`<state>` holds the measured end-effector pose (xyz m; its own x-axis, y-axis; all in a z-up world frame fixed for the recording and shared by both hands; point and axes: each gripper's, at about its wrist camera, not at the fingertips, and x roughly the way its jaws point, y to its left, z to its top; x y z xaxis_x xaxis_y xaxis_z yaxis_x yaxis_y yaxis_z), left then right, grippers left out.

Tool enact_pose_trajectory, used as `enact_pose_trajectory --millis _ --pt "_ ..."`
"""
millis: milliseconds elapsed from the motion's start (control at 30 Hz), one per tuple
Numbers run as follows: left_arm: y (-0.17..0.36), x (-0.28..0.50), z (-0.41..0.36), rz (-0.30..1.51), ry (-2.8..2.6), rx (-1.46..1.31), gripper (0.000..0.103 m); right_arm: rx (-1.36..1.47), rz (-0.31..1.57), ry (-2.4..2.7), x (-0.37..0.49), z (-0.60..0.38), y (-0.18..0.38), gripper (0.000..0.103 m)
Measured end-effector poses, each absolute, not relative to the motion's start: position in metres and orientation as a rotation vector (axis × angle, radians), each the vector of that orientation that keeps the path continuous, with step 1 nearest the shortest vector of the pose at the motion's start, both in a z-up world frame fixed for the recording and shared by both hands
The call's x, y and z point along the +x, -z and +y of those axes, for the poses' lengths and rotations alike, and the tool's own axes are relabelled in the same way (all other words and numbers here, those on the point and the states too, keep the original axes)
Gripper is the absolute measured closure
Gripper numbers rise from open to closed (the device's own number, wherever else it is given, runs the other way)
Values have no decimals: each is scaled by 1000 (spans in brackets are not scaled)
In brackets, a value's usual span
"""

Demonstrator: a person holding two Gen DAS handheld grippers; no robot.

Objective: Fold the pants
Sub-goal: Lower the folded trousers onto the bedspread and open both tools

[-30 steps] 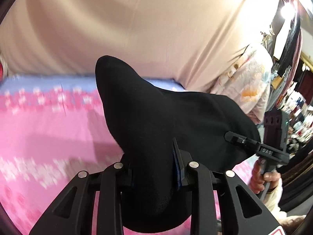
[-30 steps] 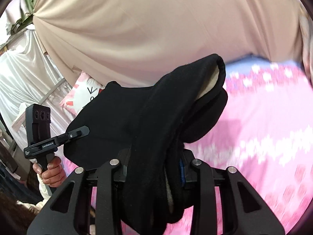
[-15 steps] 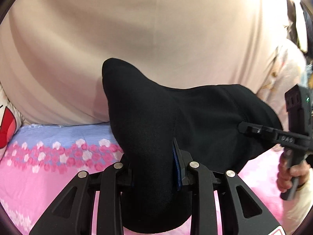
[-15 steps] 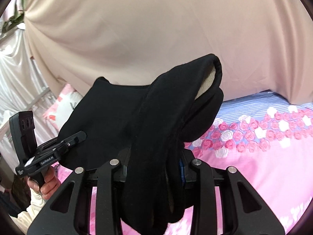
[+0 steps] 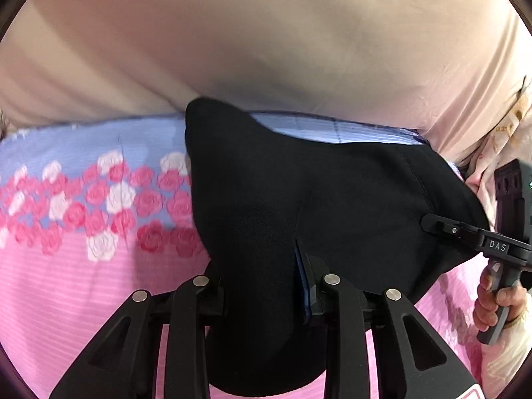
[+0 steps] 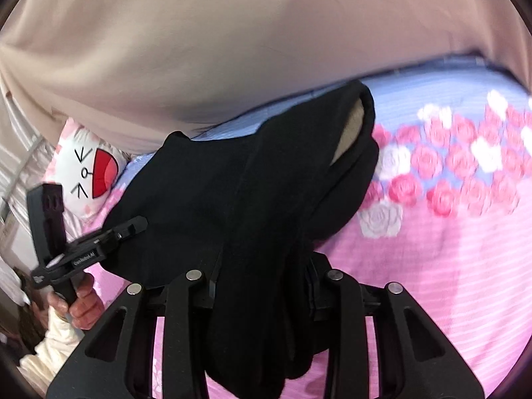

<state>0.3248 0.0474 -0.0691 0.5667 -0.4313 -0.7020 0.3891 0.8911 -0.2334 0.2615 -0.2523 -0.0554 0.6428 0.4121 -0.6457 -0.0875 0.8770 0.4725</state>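
Note:
The black pants (image 5: 332,193) hang stretched between both grippers above the bed. My left gripper (image 5: 262,286) is shut on one bunched edge of the cloth, which rises in a peak in front of it. My right gripper (image 6: 266,282) is shut on the other edge; the black pants (image 6: 206,193) drape over it and a pale lining shows in a fold at the top. The right gripper also shows in the left wrist view (image 5: 432,226), and the left gripper in the right wrist view (image 6: 139,224), each clamped on the cloth. The fingertips are hidden by fabric.
A pink bedsheet with a rose band and blue stripe (image 5: 83,206) lies below; it also shows in the right wrist view (image 6: 449,232). A beige curtain (image 5: 266,40) hangs behind the bed. A cartoon-face pillow (image 6: 89,173) lies at the far left.
Both grippers have tilted down and come lower toward the bed with the pants still held; more of the rose-patterned sheet shows and the curtain fills less of the view.

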Motion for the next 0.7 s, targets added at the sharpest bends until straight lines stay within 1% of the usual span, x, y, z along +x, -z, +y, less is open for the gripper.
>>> enact_pose_trajectory --millis 67,100,133,167,200,233,267,367,467,533,667,700 --pt "74 325 48 839 481 -52 72 432 835 -289 262 -254 61 67" --pt "77 325 49 830 472 -47 69 432 838 -286 264 -255 63 61" --pt "77 323 45 831 463 -45 60 439 846 -282 265 -257 66 55" --pt "80 323 48 834 446 -50 50 455 850 -279 265 -258 67 53" --pt "82 323 49 838 426 -54 42 469 852 -279 264 -259 67 47" --pt "80 322 53 844 388 -52 24 481 859 -258 260 -262 63 39" --pt "78 321 59 846 343 -51 19 485 855 -235 252 -267 60 36" --pt "64 301 78 853 180 10 18 442 796 -100 207 -285 38 33" --pt "40 258 92 797 -68 161 18 337 735 82 152 -288 10 32" --pt "26 232 93 752 -72 183 18 270 690 113 122 -275 -12 32" --pt "0 188 73 693 30 166 16 199 575 32 99 -228 -48 32" --pt "-2 186 64 687 71 166 16 175 557 2 100 -216 -54 39"
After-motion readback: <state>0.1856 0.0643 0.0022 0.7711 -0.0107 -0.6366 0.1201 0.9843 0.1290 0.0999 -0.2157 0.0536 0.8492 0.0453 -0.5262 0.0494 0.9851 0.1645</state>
